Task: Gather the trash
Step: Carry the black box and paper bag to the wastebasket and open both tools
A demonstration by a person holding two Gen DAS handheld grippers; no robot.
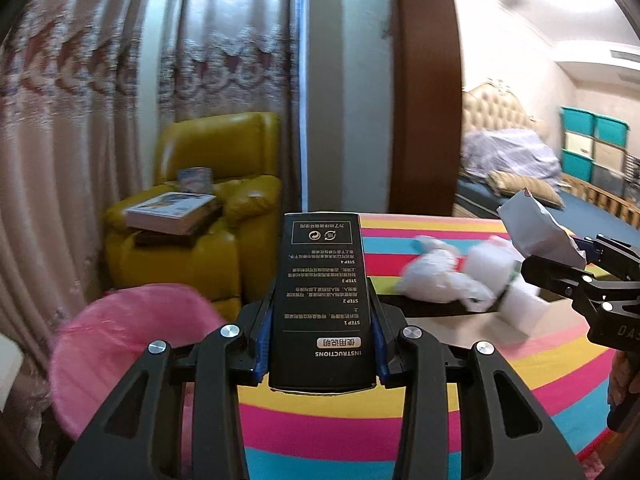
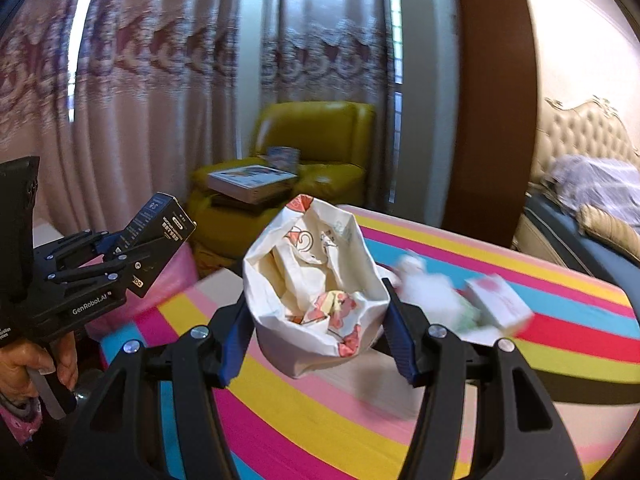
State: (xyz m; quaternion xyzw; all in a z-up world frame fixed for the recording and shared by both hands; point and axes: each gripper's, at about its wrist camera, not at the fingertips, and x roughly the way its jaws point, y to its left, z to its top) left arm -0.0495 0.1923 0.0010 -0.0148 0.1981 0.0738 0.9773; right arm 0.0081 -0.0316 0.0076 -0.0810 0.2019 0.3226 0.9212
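A pink-lined bin point(image 1: 120, 344) stands at far left beside the striped table point(image 1: 480, 392), below a yellow armchair point(image 1: 208, 216) stacked with books. Next, the left gripper point(image 1: 322, 344) pinches a tall black box point(image 1: 322, 304) printed with instructions, its blue pads tight on both long sides, above the table's near edge. Further right, loose white wrappers point(image 1: 440, 280) and a small white carton point(image 2: 500, 300) remain on the table. At right, the right gripper point(image 2: 320, 320) squeezes a crumpled, cartoon-printed paper bag point(image 2: 316, 276), mouth gaping upward. The soft bag could buckle and slip from the jaws, or spill its contents if tipped; the long box might pivot in its narrow grip and miss the bin. The bin's base is cut off, its contents are unseen, and the table litter is too blurred to identify.
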